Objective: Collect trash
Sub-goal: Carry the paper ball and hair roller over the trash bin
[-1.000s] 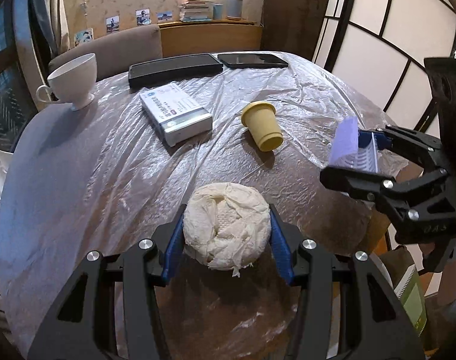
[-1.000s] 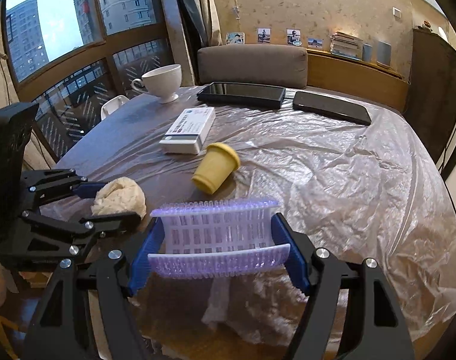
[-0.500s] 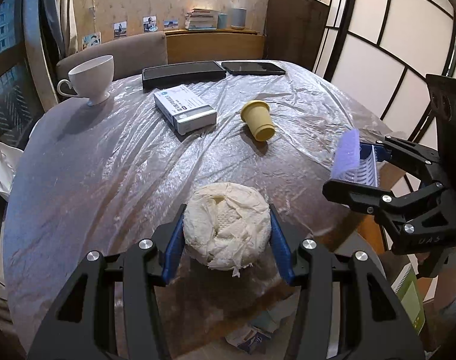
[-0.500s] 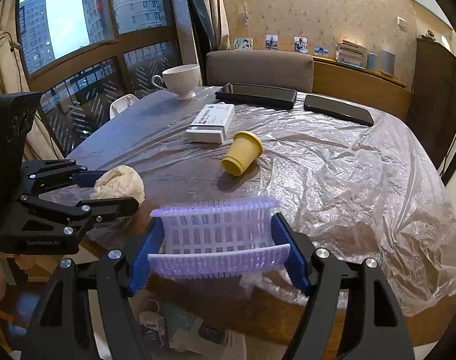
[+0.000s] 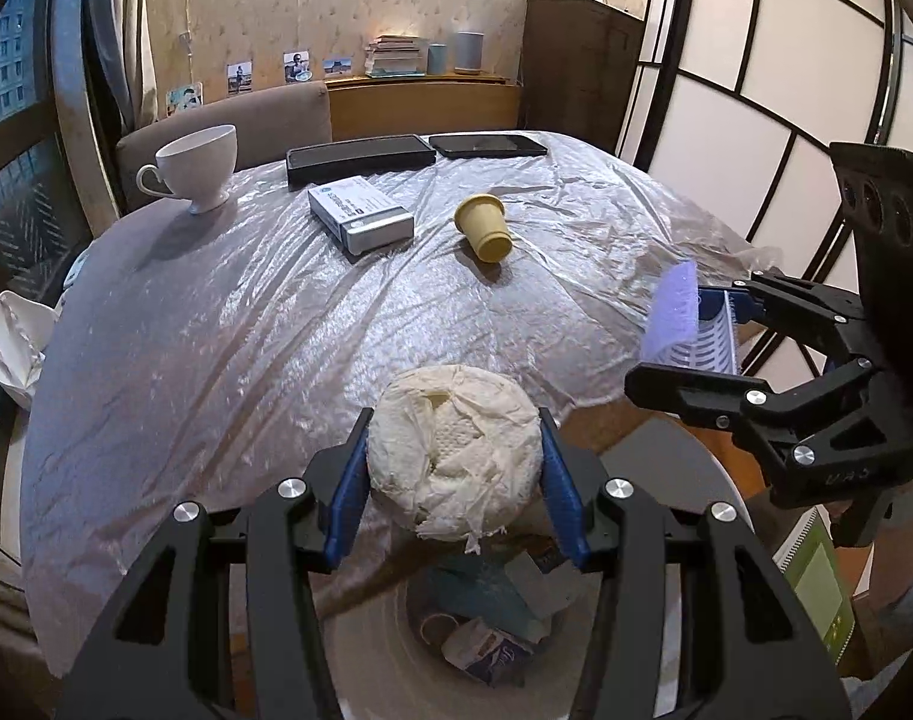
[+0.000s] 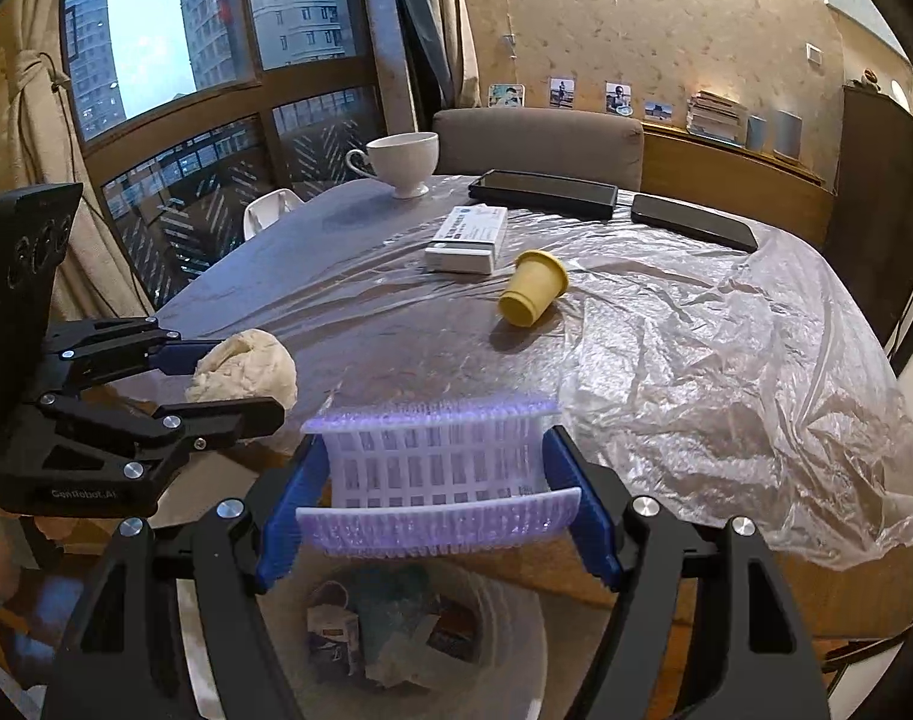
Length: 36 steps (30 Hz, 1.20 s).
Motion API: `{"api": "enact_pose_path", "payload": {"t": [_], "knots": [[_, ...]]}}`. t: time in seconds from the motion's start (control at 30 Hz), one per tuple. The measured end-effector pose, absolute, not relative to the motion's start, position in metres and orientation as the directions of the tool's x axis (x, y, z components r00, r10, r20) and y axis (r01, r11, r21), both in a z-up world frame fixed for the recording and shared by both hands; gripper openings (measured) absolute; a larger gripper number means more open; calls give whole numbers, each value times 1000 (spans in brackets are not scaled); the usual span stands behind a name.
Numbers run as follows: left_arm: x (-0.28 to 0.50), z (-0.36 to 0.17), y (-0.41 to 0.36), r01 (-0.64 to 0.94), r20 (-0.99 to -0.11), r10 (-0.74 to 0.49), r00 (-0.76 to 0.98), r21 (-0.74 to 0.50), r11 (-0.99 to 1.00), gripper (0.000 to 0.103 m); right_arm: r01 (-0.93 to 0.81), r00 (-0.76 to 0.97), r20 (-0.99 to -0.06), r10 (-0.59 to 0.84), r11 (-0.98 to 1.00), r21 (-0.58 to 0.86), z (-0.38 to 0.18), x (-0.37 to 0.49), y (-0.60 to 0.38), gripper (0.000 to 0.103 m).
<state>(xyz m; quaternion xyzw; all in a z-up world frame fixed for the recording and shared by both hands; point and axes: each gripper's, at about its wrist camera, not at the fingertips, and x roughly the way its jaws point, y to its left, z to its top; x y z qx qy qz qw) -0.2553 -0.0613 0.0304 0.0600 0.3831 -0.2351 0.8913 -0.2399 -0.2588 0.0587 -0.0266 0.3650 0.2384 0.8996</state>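
Both grippers have been drawn back from the table since the earlier frames, so that an open trash bin is now seen under each.

Left wrist view: the left gripper (image 5: 453, 471) is clamped on a crumpled tissue ball (image 5: 453, 450), held past the table edge (image 5: 156, 360) above the trash bin (image 5: 480, 630).

Right wrist view: the right gripper (image 6: 435, 501) is pinched on a lilac plastic basket (image 6: 435, 468) over the bin. A yellow cup (image 6: 531, 287) lies on its side beside a white box (image 6: 469, 231)
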Motion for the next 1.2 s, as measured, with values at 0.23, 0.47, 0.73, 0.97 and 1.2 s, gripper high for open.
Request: {"api": "enact_pose_path", "payload": {"t": [0.23, 0.47, 0.73, 0.97, 1.2], "knots": [[-271, 28, -60, 470, -714, -369, 595, -63, 881, 52, -466, 615, -673, 410, 878, 110, 58, -258, -254, 72], [-284, 27, -60, 477, -713, -371, 595, -59, 877, 52, -475, 609, -679, 411, 874, 103, 56, -270, -251, 72], [-296, 21, -60, 483, -721, -370, 586, -56, 874, 52, -488, 588, -698, 408, 868, 97, 46, -285, -246, 72], [-305, 16, -58, 484, -732, -368, 574, -60, 873, 52, -494, 573, -709, 411, 863, 101, 41, -293, -246, 72], [-310, 9, -58, 484, -745, -363, 559, -63, 873, 52, -498, 557, -724, 406, 861, 100, 33, -297, -244, 72]]}}
